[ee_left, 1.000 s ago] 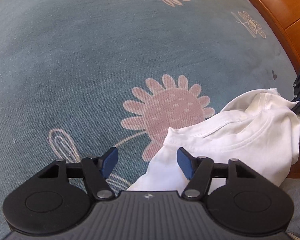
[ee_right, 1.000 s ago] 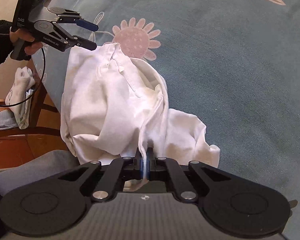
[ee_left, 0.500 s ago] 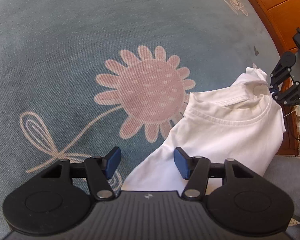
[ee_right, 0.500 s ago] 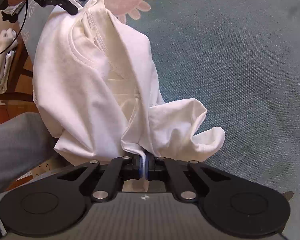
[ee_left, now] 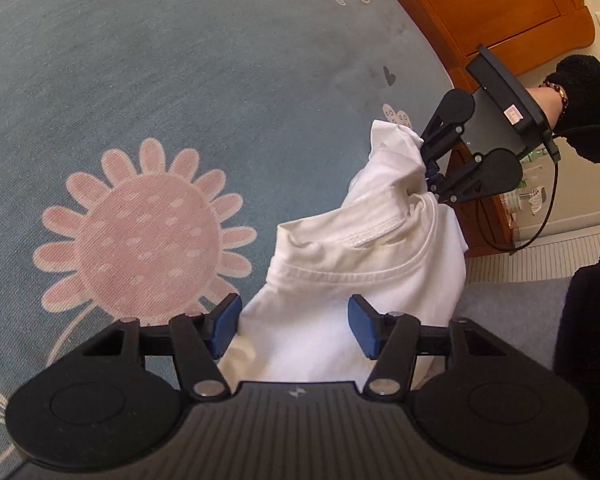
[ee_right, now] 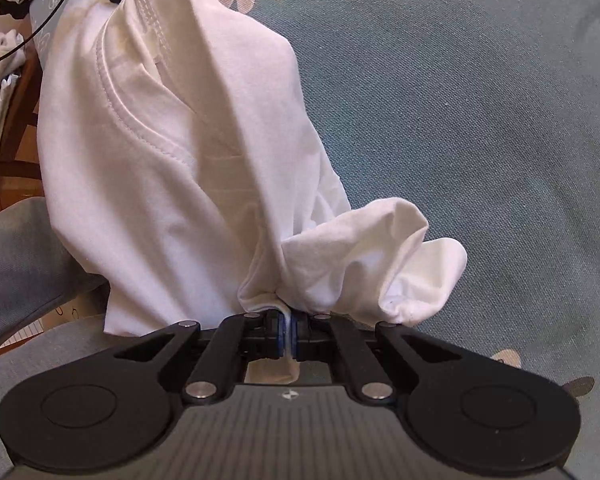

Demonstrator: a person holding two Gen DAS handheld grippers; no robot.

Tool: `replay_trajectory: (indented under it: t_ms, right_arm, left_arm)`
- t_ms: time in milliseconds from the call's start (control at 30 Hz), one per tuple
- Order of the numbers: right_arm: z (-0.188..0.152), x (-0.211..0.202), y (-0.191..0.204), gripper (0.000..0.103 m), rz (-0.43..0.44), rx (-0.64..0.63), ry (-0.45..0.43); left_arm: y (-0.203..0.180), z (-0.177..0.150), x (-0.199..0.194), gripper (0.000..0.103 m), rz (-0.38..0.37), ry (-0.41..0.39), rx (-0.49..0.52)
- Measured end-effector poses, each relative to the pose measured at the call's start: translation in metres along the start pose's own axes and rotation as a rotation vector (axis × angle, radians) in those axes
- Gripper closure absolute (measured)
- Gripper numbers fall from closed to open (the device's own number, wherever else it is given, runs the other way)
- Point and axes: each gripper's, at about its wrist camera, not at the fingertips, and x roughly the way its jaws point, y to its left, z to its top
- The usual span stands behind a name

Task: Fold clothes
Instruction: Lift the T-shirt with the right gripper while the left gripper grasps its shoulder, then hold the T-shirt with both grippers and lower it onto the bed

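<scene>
The right gripper (ee_right: pixel 287 330) is clenched on a bunched edge of the white T-shirt (ee_right: pixel 172 168), and a thin strip of cloth shows between its 2 blue pads. The shirt hangs from there above the blue flowered bedspread (ee_right: pixel 480 100), with its collar toward 11 o'clock and a loose sleeve toward 3 o'clock. In the left wrist view, the left gripper (ee_left: pixel 292 330) is released, its 2 fingers wide apart on both sides of the shirt's lower part. A wooden headboard (ee_left: pixel 500 0) is at 1 o'clock.
</scene>
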Motion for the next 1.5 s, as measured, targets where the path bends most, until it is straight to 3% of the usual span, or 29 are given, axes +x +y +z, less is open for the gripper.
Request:
replay_trajectory:
  t_ms: [200, 333, 533, 833, 1067, 1500]
  right_arm:
    - [-0.004, -0.012, 0.003, 0.1, 0.021, 0.016, -0.052]
    - [-0.009, -0.038, 0.006, 0.099, 0.06, 0.032, -0.145]
    - [-0.008, -0.074, -0.001, 0.1, 0.053, 0.086, -0.278]
    - [0.007, -0.114, -0.035, 0.1, -0.072, 0.038, -0.4]
    - [0.027, -0.128, -0.053, 0.1, -0.171, 0.029, -0.456]
    - [0.072, -0.147, -0.096, 0.1, -0.379, 0.0, -0.544]
  left_arm:
    - [-0.01, -0.012, -0.015, 0.082, 0.032, -0.008, 0.0]
    - [-0.016, -0.022, -0.016, 0.092, 0.086, -0.013, -0.004]
    - [-0.025, -0.029, -0.017, 0.097, 0.171, -0.055, -0.018]
    - [-0.024, -0.021, -0.035, 0.101, 0.288, -0.141, -0.071]
    - [-0.018, -0.008, -0.046, 0.101, 0.362, -0.185, -0.087]
    - [0.005, 0.02, -0.079, 0.101, 0.504, -0.35, -0.17]
